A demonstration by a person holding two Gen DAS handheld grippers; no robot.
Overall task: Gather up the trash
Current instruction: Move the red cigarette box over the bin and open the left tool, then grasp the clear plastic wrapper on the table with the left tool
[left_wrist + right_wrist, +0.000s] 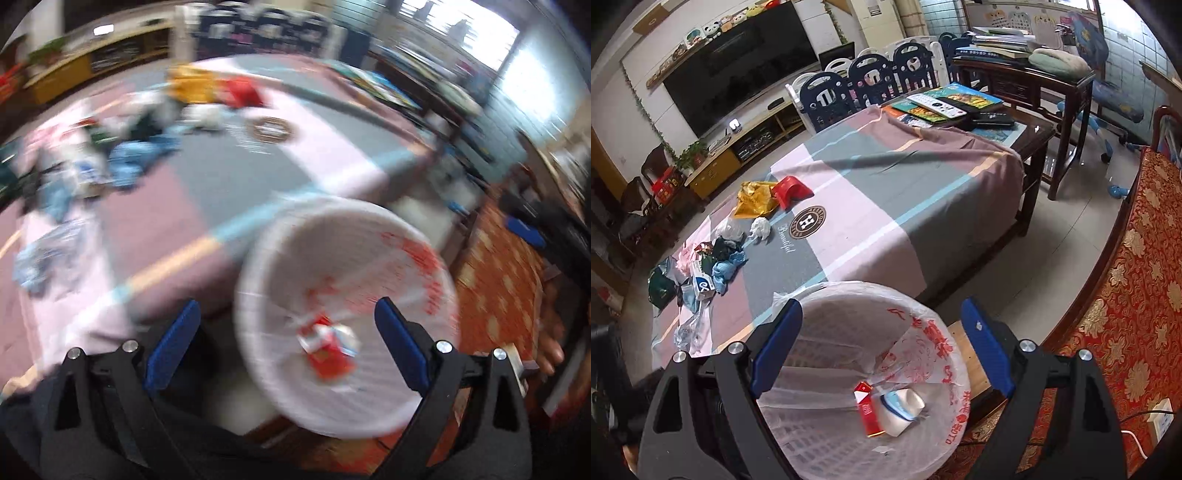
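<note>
— What does your left wrist view show?

— It is blurred. My left gripper (288, 332) hangs over the white-lined bin (369, 236), which stands by the near edge of the table (229, 177). My fingers (171, 347) are spread wide with nothing between the pads. Down in the bin lies a red carton (328, 356) with something pale beside it. Farther off on the tablecloth I see a smeared heap of trash (122, 155), well apart from the bin.

— And the right wrist view?

— Sharper. My right gripper (882, 347) is also above the bin (923, 314), its fingers (988, 349) standing wide and empty. At the bottom of the liner the red carton (868, 410) touches a white cup (901, 410) lying on its side. On the table (886, 206) remain a yellow wrapper (753, 199), a red box (790, 188) just beside it, a crumpled tissue (760, 228), and a pile of blue, dark and clear scraps (713, 266) toward the left edge.
</note>
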